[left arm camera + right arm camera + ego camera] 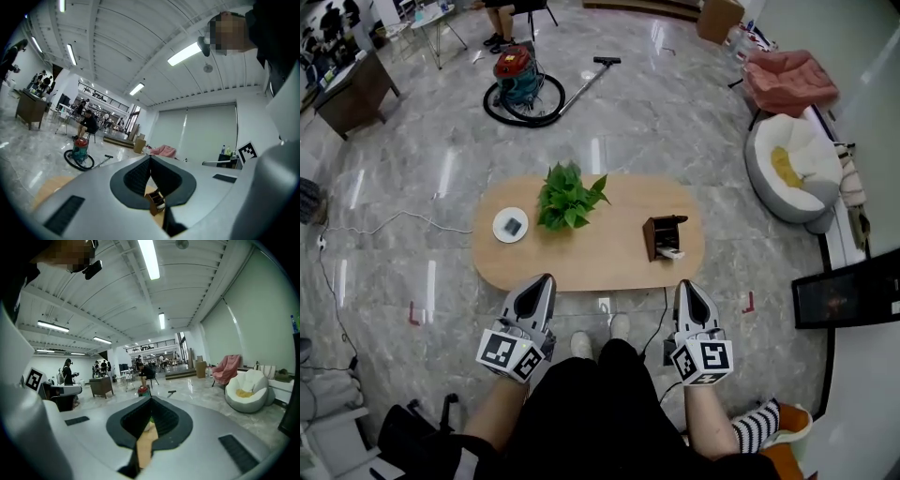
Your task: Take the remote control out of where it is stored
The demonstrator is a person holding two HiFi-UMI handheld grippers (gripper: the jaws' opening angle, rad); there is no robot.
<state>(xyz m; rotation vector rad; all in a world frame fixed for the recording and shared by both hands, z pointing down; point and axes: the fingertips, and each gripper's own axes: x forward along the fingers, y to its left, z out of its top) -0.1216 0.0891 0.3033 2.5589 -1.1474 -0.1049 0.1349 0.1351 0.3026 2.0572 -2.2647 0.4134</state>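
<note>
two sets of fingers, both pressed together w/ nothing in them. remote (672, 252) sits in the brown holder (661, 230) at the counter's (600, 255) right end, just ahead of the right gripper (690, 287); left gripper (546, 281) is well apart, so right's nearer.

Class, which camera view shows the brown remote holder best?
The head view. There the holder stands whole on the right end of the table, with a white remote showing at its front. The left gripper view shows only a small part of it, low in the frame. The right gripper view shows no holder.
</note>
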